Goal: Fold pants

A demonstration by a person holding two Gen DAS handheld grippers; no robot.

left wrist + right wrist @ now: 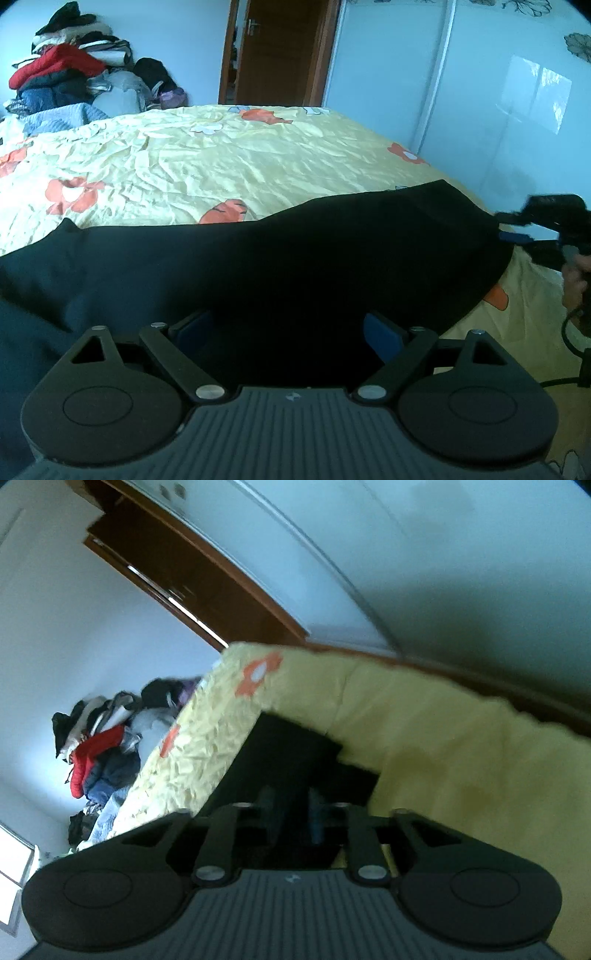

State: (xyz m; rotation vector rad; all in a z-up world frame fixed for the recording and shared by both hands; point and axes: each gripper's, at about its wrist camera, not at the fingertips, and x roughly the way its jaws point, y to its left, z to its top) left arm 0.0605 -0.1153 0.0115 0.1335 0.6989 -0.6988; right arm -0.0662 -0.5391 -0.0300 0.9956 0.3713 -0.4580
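Black pants (295, 258) lie stretched across the near part of a yellow flowered bedsheet (229, 162). My left gripper (288, 332) hovers over the near edge of the pants. Its blue pads (384, 338) stand far apart and dark cloth lies between them without being pinched. My right gripper (508, 227) sits at the right end of the pants, held by a hand. In the right wrist view, which is tilted and blurred, the right gripper (291, 812) has a narrow gap between its fingers. It points at the folded end of the pants (295, 753), and no cloth is pressed between them.
A heap of clothes (74, 74) is piled at the far left corner of the bed. A brown door (277, 51) stands behind the bed and a white wardrobe (480, 92) runs along its right side. A cable (569, 347) hangs by the hand.
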